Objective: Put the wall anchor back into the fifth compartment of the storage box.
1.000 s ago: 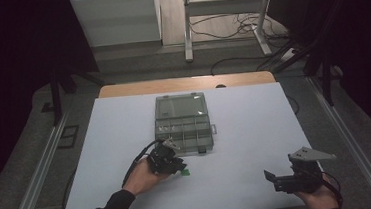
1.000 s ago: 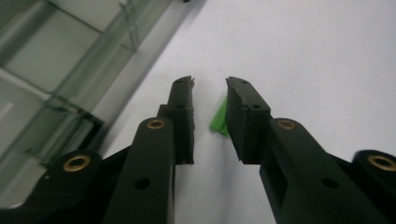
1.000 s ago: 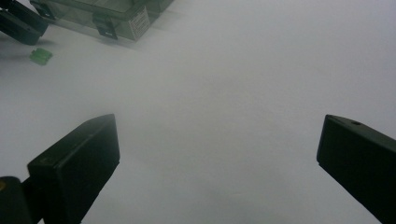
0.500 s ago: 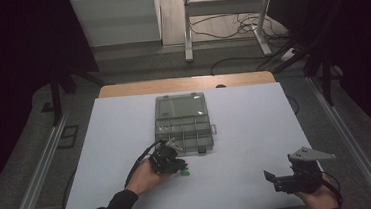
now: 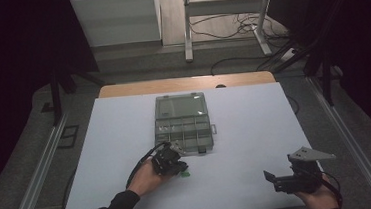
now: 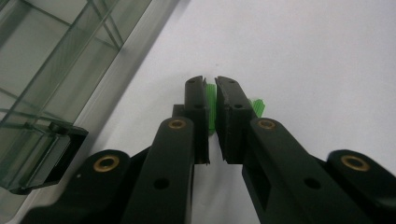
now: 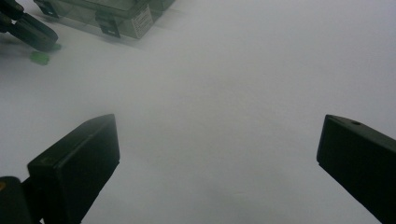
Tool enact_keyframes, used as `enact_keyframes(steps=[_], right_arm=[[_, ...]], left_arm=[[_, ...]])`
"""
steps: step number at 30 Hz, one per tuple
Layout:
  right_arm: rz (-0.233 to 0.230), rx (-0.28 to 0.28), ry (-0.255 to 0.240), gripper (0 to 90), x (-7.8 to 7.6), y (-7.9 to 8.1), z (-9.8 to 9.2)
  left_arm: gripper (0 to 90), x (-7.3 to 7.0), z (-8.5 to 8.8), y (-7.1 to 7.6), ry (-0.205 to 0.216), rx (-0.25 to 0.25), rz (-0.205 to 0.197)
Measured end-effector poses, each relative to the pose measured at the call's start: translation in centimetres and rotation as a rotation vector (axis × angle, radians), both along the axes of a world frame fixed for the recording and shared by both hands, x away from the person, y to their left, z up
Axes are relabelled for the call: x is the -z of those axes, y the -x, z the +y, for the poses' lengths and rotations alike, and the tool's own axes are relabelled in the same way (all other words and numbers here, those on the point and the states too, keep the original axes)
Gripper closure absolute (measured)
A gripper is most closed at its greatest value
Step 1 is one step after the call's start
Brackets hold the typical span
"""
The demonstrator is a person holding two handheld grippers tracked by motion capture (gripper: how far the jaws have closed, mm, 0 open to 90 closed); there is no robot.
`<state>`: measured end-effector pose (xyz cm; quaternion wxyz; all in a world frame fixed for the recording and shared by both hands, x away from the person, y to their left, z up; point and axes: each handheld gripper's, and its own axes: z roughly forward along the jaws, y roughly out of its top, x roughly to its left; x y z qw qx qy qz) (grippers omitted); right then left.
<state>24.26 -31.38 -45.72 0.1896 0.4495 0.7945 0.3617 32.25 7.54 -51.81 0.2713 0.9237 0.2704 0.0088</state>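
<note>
Green plastic piece (image 6: 211,105) pinched between the narrow-set jaws of the left gripper (image 6: 210,84) — ridged, small, pressed on both flat sides by the black pads. Jaws just closing in over the last moment, now clamped on it. Second green piece (image 6: 258,106) peeking out past the right-hand jaw in the left gripper view, just beside the first; touching or not, cannot tell.

Landmark for everything else: clear plastic organiser box (image 5: 182,123), lid swung open away from the person, divided compartments in the near half, lying on the white table (image 5: 255,129). Left gripper (image 5: 170,161) just off the box's near edge, toward its left corner, held low on the table by the left hand (image 5: 146,177). Green piece (image 5: 184,174) on the white surface a little nearer the person than that same edge, outside every compartment. Box latch (image 6: 44,156) seen dark and close at the left of the left gripper view, box wall running up beside it.

Right gripper (image 5: 299,176) well apart from the box, off toward its near right and close to the table's near edge — jaws spread wide, nothing between them but bare white surface in the right gripper view. From there, box (image 7: 116,14) far off at top left, left gripper's tip (image 7: 32,35) beside it, loose green piece (image 7: 39,57) just below that tip.
</note>
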Motion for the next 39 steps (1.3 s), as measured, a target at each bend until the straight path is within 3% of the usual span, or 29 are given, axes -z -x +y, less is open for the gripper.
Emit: enact_keyframes(steps=[1,15,22,39], right_arm=[[0.0,0.0,0.0,0.0,0.0,0.0,0.0],[0.006,0.011,-0.015,0.0,0.0,-0.1,-0.2],[0.007,0.009,-0.016,0.0,0.0,-0.1,-0.2],[0.011,0.005,-0.012,0.0,0.0,-0.1,-0.2]], left_arm=[[84.1,0.0,0.0,0.0,0.018,-0.014,0.005],[84.3,-1.5,0.9,-0.3,0.069,-0.043,0.013],[84.2,-2.7,1.9,-0.6,0.101,-0.076,-0.014],[84.1,-4.1,4.3,-1.3,0.125,-0.154,-0.074]])
